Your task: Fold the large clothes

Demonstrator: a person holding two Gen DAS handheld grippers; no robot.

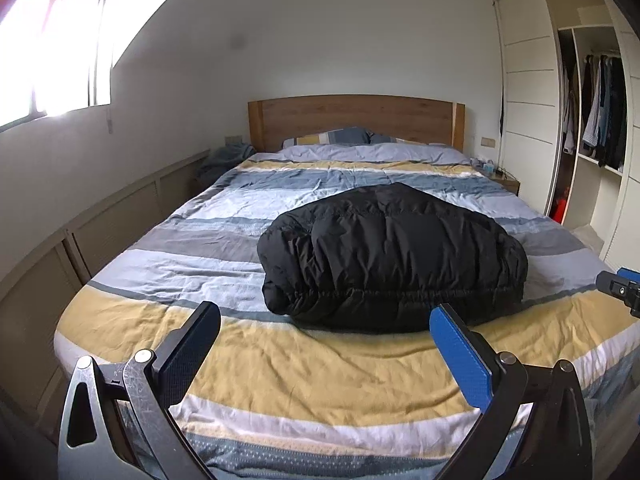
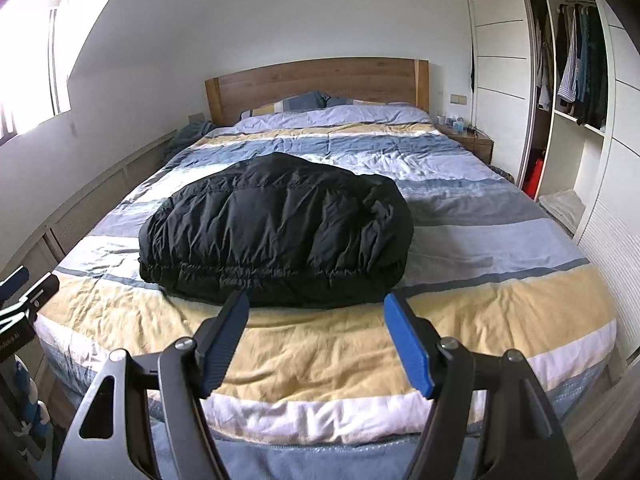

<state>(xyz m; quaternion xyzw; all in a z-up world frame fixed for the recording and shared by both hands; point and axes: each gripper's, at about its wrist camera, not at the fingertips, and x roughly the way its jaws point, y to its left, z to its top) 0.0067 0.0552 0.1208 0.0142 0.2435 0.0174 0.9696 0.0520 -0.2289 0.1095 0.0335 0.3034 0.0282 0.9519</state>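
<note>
Blue-padded fingers of the left gripper (image 1: 324, 316) fill the bottom of the left wrist view, spread wide with nothing between them, held apart from everything above the foot of the bed (image 1: 132, 312). Beneath and just ahead of them runs the yellow band of the striped duvet (image 1: 320, 368). Straight ahead of the jaws, a little past the fingertips and untouched, lies the black puffer jacket (image 1: 392, 256), folded into a rounded bundle with its elastic hem facing the tool. Far beyond it stands the wooden headboard (image 1: 356, 120) with pillows (image 1: 332, 136) at its base. Off to the right of the tool, part of the right gripper shows at the frame edge, and an open wardrobe (image 1: 592, 100) with hanging clothes stands farther back. A bright window (image 1: 60, 48) is up on the left.

Next, the right wrist view: the right gripper (image 2: 316, 300) also has its jaws parted and empty, raised over the foot of the bed. The jacket sits ahead and slightly to the left of its fingers, near the tips but clear of them. A piece of the left gripper appears at the far left edge. A nightstand (image 2: 468, 140) sits far ahead on the right, beside the wardrobe.
</note>
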